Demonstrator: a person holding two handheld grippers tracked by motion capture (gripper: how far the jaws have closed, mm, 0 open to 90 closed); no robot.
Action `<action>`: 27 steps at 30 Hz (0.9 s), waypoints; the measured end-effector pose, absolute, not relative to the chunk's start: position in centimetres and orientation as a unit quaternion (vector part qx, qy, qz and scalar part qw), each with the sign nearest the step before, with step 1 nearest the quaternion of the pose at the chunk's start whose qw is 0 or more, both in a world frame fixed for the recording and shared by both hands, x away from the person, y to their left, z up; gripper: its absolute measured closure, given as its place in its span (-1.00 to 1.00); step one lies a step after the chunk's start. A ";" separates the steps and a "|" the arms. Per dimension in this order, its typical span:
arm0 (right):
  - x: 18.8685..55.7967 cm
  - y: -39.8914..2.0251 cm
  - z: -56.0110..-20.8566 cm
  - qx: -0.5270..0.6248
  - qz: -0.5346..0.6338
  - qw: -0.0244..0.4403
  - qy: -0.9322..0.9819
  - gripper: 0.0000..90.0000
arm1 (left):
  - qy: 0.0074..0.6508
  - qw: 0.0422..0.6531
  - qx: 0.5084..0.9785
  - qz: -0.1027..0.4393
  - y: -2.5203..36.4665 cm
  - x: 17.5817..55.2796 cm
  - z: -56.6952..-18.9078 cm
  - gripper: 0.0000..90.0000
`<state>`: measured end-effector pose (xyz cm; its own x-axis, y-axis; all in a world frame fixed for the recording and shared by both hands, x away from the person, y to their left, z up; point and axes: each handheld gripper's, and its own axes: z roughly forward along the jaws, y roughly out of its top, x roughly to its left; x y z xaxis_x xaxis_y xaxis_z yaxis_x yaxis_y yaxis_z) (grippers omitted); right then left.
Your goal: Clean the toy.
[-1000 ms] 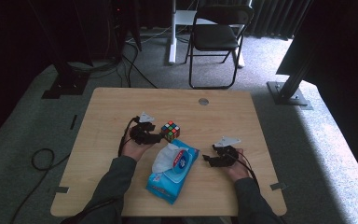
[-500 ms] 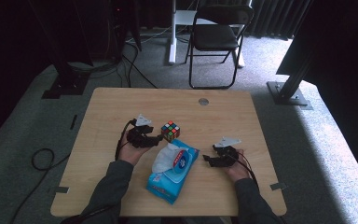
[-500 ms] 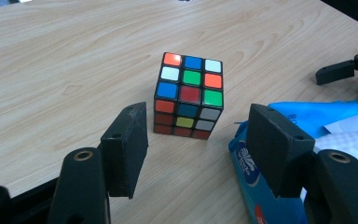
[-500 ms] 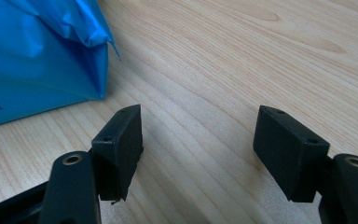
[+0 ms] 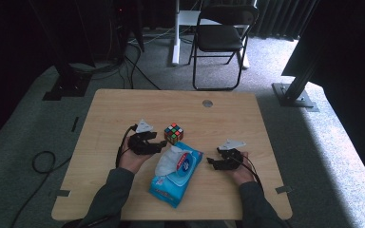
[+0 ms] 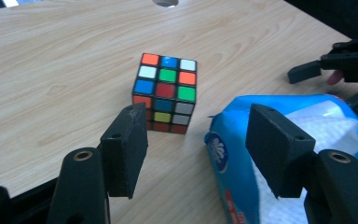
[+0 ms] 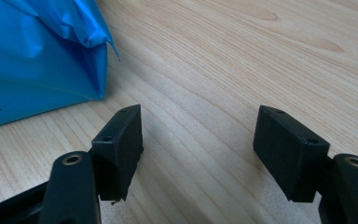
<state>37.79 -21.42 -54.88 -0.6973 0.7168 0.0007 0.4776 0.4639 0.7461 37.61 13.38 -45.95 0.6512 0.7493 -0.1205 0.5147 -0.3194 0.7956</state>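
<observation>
While the right tool (image 5: 217, 163) is kept parked wide open and empty beside the wipes pack (image 5: 176, 174), the left tool (image 5: 158, 145), also open and empty, has been shifted slightly; the cube (image 6: 165, 93) sits just ahead, ungrasped, on the counter (image 5: 100, 114), so a cube pickup is judged next.

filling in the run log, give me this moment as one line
left gripper: open, empty, near wipes pack | right gripper: open, empty, beside pack | cube: on table, untouched

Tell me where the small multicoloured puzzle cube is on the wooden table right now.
In the high view, the multicoloured puzzle cube sits near the middle of the wooden table, just beyond the blue wet-wipes pack and right of the open left gripper.
</observation>
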 end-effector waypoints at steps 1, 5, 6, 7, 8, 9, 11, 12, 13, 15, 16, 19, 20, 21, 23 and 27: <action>37.8 -21.4 -54.9 0.355 0.377 0.159 0.841 -0.28 | 0.392 0.430 0.802 0.135 13.3 37.5 -45.9 -0.13; 37.8 -21.4 -54.9 0.356 0.377 0.158 0.840 -0.28 | 0.388 0.436 0.801 0.131 13.2 37.0 -45.9 -0.14; 37.8 -21.4 -54.9 0.355 0.377 0.159 0.841 -0.28 | 0.389 0.440 0.800 0.127 13.2 36.9 -45.9 -0.14; 37.8 -21.4 -54.9 0.355 0.377 0.159 0.841 -0.28 | 0.388 0.441 0.800 0.125 13.3 36.8 -45.8 -0.14; 37.8 -21.4 -54.9 0.355 0.377 0.159 0.841 -0.28 | 0.388 0.441 0.800 0.124 13.3 36.7 -45.8 -0.14; 37.8 -21.4 -54.9 0.355 0.377 0.159 0.841 -0.28 | 0.387 0.442 0.800 0.122 13.3 36.6 -45.8 -0.13; 37.8 -21.4 -54.9 0.355 0.377 0.159 0.841 -0.28 | 0.390 0.444 0.798 0.117 13.4 36.4 -45.7 -0.13; 37.8 -21.4 -54.9 0.355 0.377 0.159 0.841 -0.28 | 0.389 0.446 0.798 0.112 13.4 36.4 -45.7 -0.13; 37.8 -21.4 -54.9 0.356 0.377 0.159 0.840 -0.28 | 0.388 0.449 0.797 0.109 13.5 36.3 -45.7 -0.12; 37.8 -21.4 -54.9 0.356 0.377 0.159 0.840 -0.28 | 0.385 0.449 0.799 0.108 13.4 36.1 -45.8 -0.11; 37.8 -21.4 -54.9 0.355 0.377 0.159 0.841 -0.28 | 0.384 0.449 0.800 0.107 13.3 36.0 -45.8 -0.11; 37.8 -21.4 -54.9 0.355 0.376 0.159 0.841 -0.28 | 0.380 0.449 0.802 0.100 13.2 35.8 -45.9 -0.11; 37.8 -21.4 -54.9 0.355 0.376 0.159 0.841 -0.28 | 0.378 0.450 0.803 0.097 13.1 35.7 -45.9 -0.11; 37.8 -21.4 -54.9 0.355 0.376 0.159 0.841 -0.28 | 0.376 0.449 0.805 0.097 13.1 35.6 -46.0 -0.11; 37.8 -21.4 -54.9 0.355 0.376 0.159 0.841 -0.28 | 0.373 0.447 0.807 0.096 12.9 35.4 -46.0 -0.12; 37.8 -21.4 -54.9 0.355 0.376 0.159 0.841 -0.28 | 0.369 0.445 0.810 0.096 12.6 35.2 -46.3 -0.15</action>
